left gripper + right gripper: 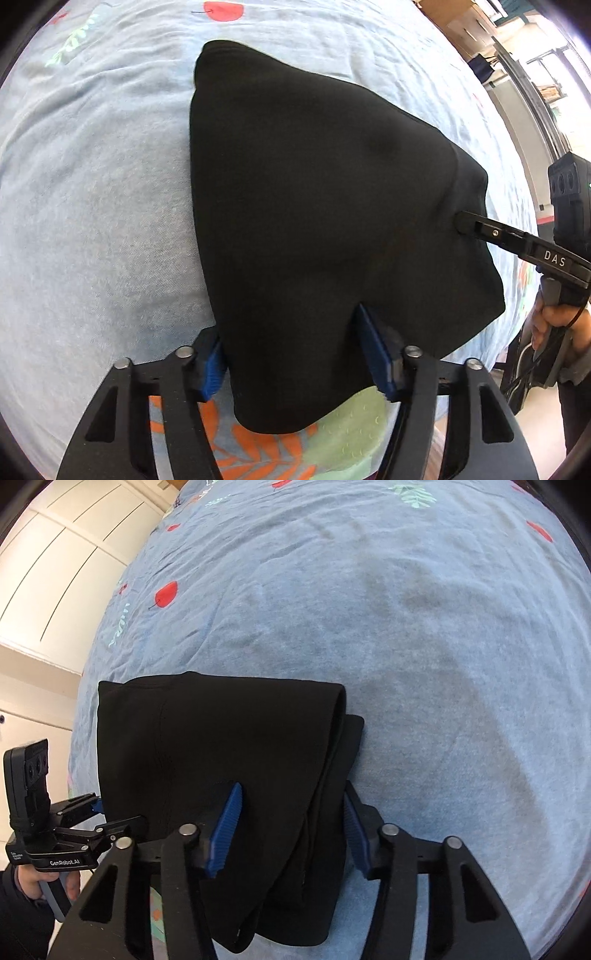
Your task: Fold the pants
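Left claw [295, 354]: blue pads [373, 354] straddle the near corner of the black pants [314, 184]. Cloth fills the gap and bulges past the pads, so we read it as gripping the pants. Right claw [291, 830]: same picture at the other near corner, one pad pressing into the top layer, the other against the stacked edge of the fold. We read that as gripping the pants too, though how firm either pinch is we cannot tell.

The pants lie already folded into a thick block at the near edge of the bed [424, 627], on its blue printed sheet. In the right wrist view the layers are offset at the right edge, with an under-layer sticking out past the top one.

Handling, our judgement: soft, limp knit, light, several layers thick. It will sag between the two claws once lifted, and layers can slide over each other. Best hold is at the two near corners, biting through all the layers, not just the top one. Keep both claws level and apart so the span stays taut for the next fold.

Around: sheet is wrinkled but bare on the far side, so there is room to fold away from us. Each claw shows in the other's view, with the person's hand [554, 325] on its handle, and they are near each other. Bed edge is just beside the pants, so a slack corner could slip off. White cabinet doors [55, 572] and shelving sit well apart, no obstruction.
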